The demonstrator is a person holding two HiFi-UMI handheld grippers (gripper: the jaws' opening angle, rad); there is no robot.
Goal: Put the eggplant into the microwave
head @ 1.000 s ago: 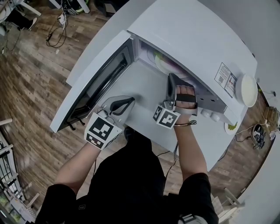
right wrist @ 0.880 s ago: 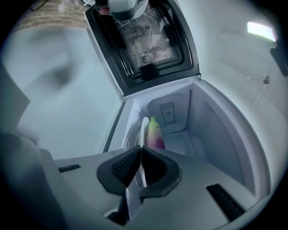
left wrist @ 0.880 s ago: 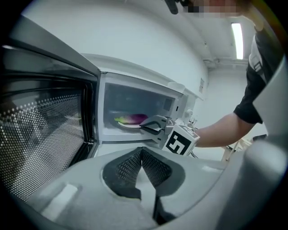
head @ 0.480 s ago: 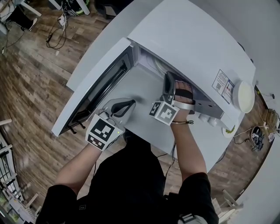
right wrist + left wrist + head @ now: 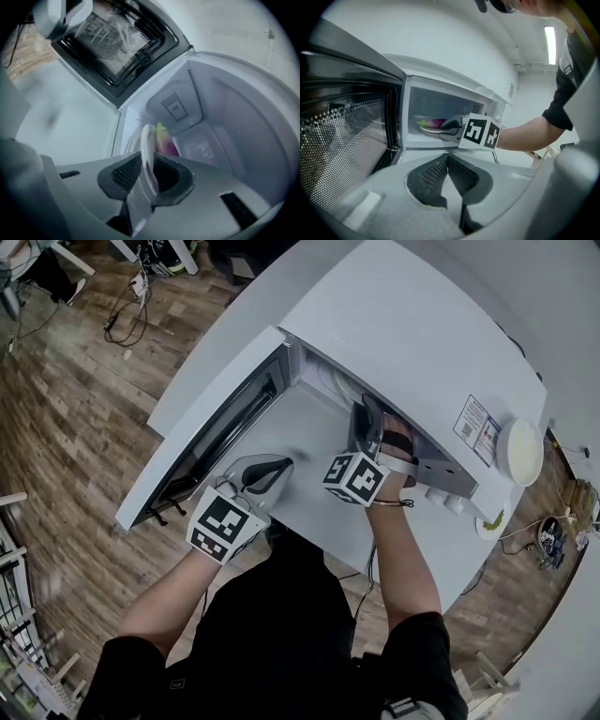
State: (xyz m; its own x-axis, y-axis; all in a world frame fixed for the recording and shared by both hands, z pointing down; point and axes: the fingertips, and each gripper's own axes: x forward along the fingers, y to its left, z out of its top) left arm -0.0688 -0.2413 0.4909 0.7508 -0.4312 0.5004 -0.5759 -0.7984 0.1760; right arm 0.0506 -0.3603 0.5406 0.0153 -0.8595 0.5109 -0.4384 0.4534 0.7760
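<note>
The purple eggplant (image 5: 434, 123) (image 5: 166, 140) with its green stem lies on a white plate (image 5: 433, 131) (image 5: 146, 149) inside the white microwave (image 5: 403, 329), whose door (image 5: 214, 427) hangs open to the left. My right gripper (image 5: 362, 420) (image 5: 143, 168) reaches into the cavity. Its jaws have just been opening, and the plate's rim stands between them with a little slack. My left gripper (image 5: 272, 468) (image 5: 447, 161) rests over the white table (image 5: 309, 442) in front of the microwave, pads together and holding nothing.
The open door (image 5: 342, 140) with its mesh window stands at the left of the cavity. A white round dish (image 5: 522, 442) sits on the counter beyond the microwave's right end. Wooden floor with cables (image 5: 117, 310) lies at the left.
The right gripper has rolled, so its marker cube shows another face, and it has shifted slightly in the microwave's mouth. The left gripper has stayed where it was.
</note>
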